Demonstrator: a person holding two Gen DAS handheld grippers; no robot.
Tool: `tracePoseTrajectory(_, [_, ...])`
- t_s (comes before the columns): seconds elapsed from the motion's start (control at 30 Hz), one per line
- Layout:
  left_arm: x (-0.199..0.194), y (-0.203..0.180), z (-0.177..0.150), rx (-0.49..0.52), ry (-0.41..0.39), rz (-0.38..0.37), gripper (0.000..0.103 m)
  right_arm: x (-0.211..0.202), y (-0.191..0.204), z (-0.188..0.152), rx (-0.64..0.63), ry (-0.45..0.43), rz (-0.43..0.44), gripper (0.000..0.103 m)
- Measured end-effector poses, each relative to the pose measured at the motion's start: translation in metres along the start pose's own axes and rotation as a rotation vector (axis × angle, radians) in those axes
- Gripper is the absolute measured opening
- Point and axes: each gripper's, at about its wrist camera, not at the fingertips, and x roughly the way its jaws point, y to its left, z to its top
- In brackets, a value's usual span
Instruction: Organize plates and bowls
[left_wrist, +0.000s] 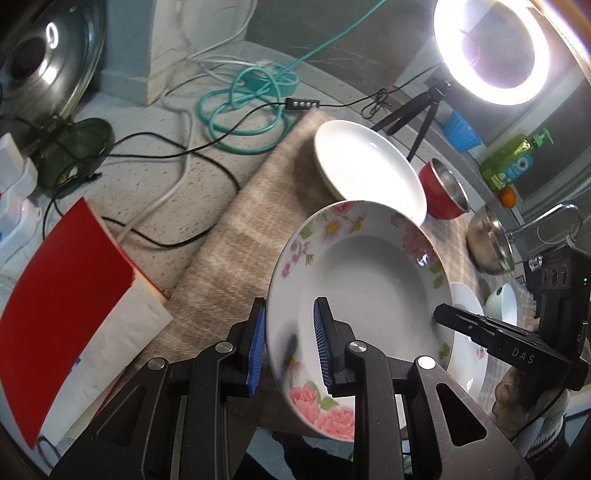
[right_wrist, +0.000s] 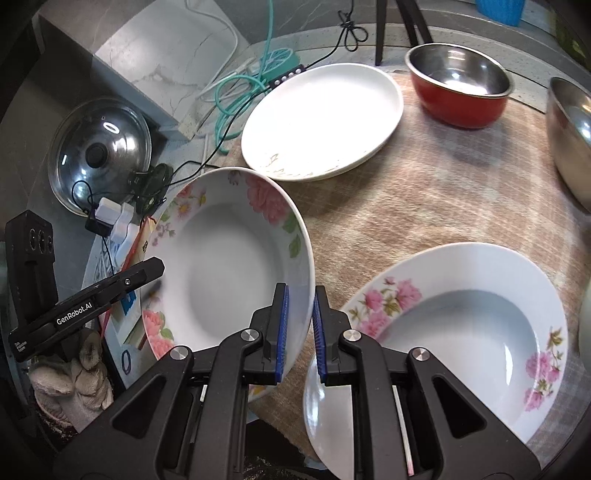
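Note:
A deep plate with pink flowers (left_wrist: 362, 280) hangs tilted above the woven mat (left_wrist: 236, 251), held from both sides. My left gripper (left_wrist: 290, 310) is shut on its left rim. My right gripper (right_wrist: 299, 295) is shut on the opposite rim of the same plate (right_wrist: 229, 266). Each view shows the other gripper at the plate's far edge: the right gripper (left_wrist: 443, 314) and the left gripper (right_wrist: 155, 266). A second flowered deep plate (right_wrist: 461, 321) lies on the mat below right. Plain white plates (right_wrist: 321, 118) are stacked at the back, beside a red bowl (right_wrist: 458, 85) and a steel bowl (right_wrist: 569, 140).
A glass pot lid (right_wrist: 99, 155), coiled teal cable (left_wrist: 243, 107) and black wires lie left of the mat. A red-covered book (left_wrist: 70, 288) sits at the near left. A lit ring light (left_wrist: 491, 48) on a tripod, a soap bottle (left_wrist: 513, 158) and a small pale bowl (left_wrist: 502, 302) are on the right.

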Motion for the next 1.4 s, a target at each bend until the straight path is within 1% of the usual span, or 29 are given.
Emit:
tracePoseTrajectory(0.23, [0.006, -0.032, 0.002, 0.073, 0.017, -0.051, 0.023, -0.026, -0.029, -0.016, 0.076, -0.032, -0.026, 0.013])
tracePoseTrajectory(0.53, [0.026, -0.081, -0.003, 0.184, 0.073, -0.117, 0.023, -0.057, -0.074, -0.044, 0.187, -0.066, -0.082, 0.013])
tracePoseTrajectory(0.73, [0.04, -0.112, -0.014, 0.259, 0.123, -0.152, 0.023, -0.071, -0.102, -0.067, 0.256, -0.077, -0.117, 0.013])
tracePoseTrajectory(0.83, [0.048, -0.123, -0.019, 0.29, 0.146, -0.161, 0.023, -0.074, -0.113, -0.077, 0.284, -0.077, -0.135, 0.013])
tracePoseTrajectory(1.03, [0.061, -0.142, -0.028, 0.345, 0.188, -0.162, 0.023, -0.076, -0.127, -0.086, 0.317, -0.074, -0.164, 0.014])
tracePoseTrajectory(1.27, [0.07, -0.155, -0.035, 0.386, 0.211, -0.155, 0.023, -0.076, -0.137, -0.094, 0.328, -0.062, -0.19, 0.015])
tracePoseTrajectory(1.4, [0.073, -0.158, -0.036, 0.399, 0.219, -0.144, 0.023, -0.077, -0.137, -0.094, 0.313, -0.062, -0.205, 0.015])
